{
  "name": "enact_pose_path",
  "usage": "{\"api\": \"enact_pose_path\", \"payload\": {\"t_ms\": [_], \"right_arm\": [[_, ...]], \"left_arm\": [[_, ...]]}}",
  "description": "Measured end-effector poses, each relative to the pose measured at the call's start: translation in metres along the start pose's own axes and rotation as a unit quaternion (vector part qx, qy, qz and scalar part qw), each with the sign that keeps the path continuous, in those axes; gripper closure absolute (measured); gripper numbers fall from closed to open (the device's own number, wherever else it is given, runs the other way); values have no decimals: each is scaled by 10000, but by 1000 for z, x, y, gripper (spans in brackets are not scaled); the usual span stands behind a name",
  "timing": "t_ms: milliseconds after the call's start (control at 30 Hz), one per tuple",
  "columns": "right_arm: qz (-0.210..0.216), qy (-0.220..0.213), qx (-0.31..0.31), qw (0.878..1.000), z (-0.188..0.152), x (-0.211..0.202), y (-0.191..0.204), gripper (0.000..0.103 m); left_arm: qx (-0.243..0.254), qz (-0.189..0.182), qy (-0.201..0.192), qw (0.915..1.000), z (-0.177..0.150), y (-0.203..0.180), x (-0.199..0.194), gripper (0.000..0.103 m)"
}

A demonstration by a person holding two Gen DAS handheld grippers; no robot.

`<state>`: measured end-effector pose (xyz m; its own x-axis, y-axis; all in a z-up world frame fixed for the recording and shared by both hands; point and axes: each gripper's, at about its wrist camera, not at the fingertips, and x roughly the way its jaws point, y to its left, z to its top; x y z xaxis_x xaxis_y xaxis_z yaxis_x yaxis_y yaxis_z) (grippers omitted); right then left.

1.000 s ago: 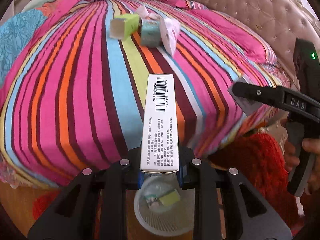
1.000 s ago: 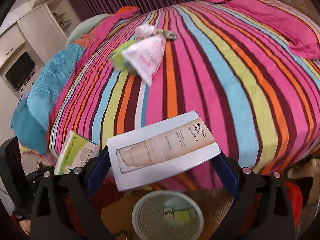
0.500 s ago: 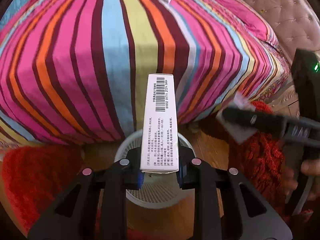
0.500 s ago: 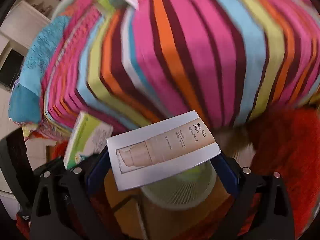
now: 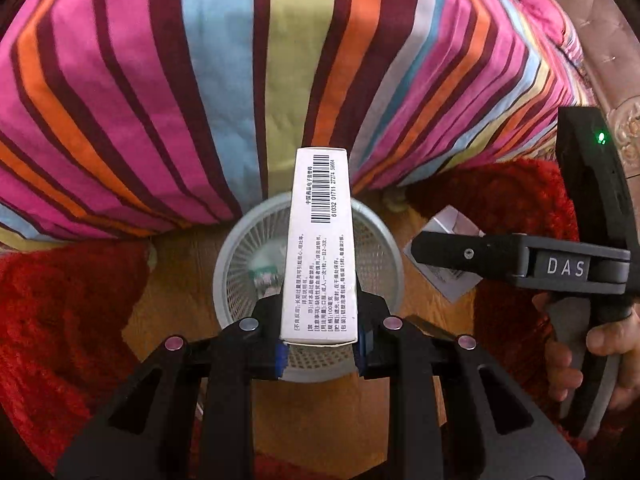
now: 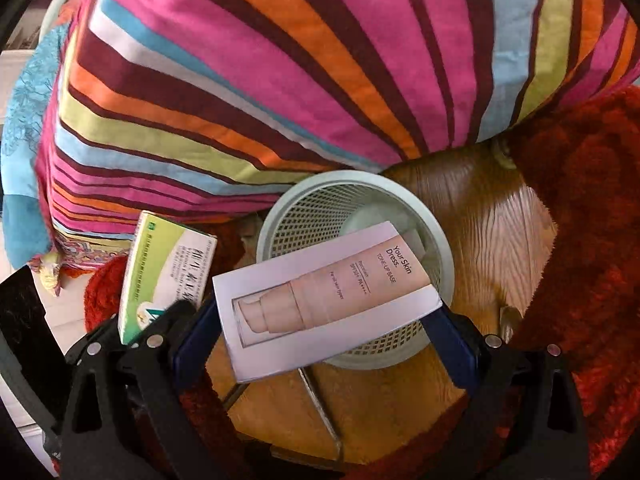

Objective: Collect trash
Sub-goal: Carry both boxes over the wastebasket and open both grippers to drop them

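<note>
Left claw (image 5: 320,344): you are pinching the narrow white barcode box (image 5: 320,248), hanging over the mesh bin (image 5: 384,240).
Mesh bin: sitting on the floor near the striped bed (image 5: 200,80).
Right claw (image 6: 328,340): you are clamping the wide skincare box (image 6: 328,300), partly over the near rim.
Tip: centre each box before letting go.
</note>
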<state>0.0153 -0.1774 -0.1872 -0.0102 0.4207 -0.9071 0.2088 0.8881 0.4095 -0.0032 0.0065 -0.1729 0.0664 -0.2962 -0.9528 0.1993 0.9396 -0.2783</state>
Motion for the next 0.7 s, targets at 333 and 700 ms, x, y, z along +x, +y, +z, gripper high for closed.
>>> {"api": "enact_pose_path", "payload": {"t_ms": [333, 700], "right_arm": [[-238, 485, 99, 9985, 5, 28, -6, 12], [-289, 813, 206, 9961, 6, 51, -7, 8]], "left_arm": [[-171, -62, 678, 9975, 1, 9, 30, 78], [-376, 206, 1170, 9922, -1, 17, 50, 27]]}}
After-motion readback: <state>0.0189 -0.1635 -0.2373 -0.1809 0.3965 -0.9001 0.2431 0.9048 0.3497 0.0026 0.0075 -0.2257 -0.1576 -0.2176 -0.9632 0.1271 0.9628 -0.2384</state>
